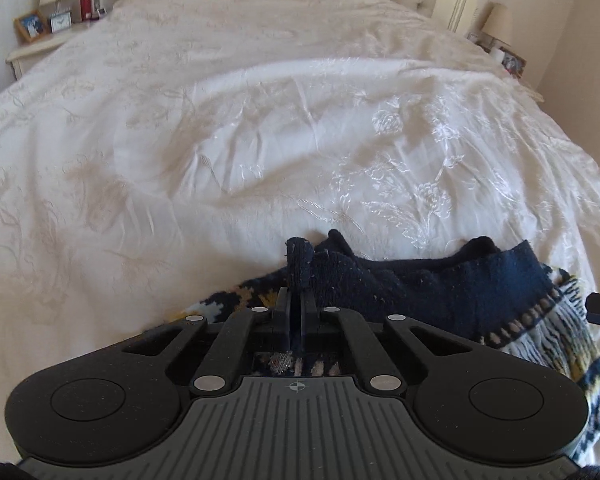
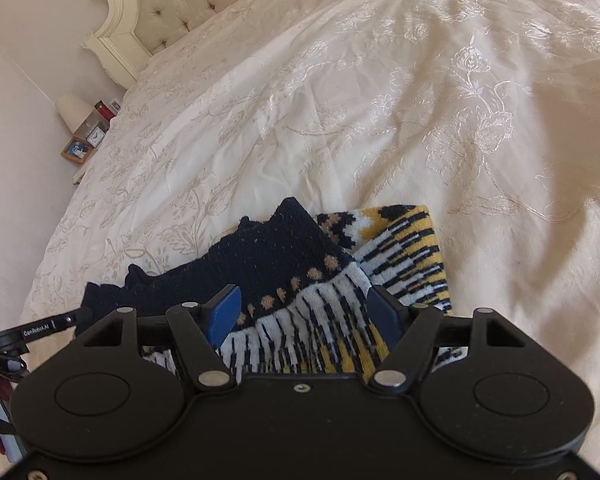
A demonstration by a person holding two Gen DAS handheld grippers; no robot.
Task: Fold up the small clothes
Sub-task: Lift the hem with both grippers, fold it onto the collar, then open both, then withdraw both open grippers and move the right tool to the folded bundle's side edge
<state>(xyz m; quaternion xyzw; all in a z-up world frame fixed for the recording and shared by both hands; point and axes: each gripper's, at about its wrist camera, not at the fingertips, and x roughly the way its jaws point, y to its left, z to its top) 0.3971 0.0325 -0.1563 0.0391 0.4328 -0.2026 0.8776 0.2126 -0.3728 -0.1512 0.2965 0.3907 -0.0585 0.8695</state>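
Left gripper (image 1: 296,300) clamped on navy edge of knit garment (image 1: 440,296), lower centre | right gripper (image 2: 304,312) jaws apart, straddling patterned part | risk: thin pinch slips, fold sags onto bedspread (image 1: 260,120)

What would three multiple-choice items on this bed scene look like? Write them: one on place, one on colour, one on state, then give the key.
1. Where does the patterned knit garment lie?
A. on the nightstand
B. on the cream bedspread
C. on the floor

2. What colour is the garment's plain upper band?
A. navy
B. red
C. green

3. How do the left tongs stand?
A. wide open above the bed
B. shut on a fold of the knit garment
C. out of view

Key: 1 B, the garment rests on the embroidered bedspread in both views. 2 A, the plain band above the dotted row is dark navy. 3 B, the left wrist view shows navy cloth pinched between the closed fingers, while the right tongs stand open over the garment.
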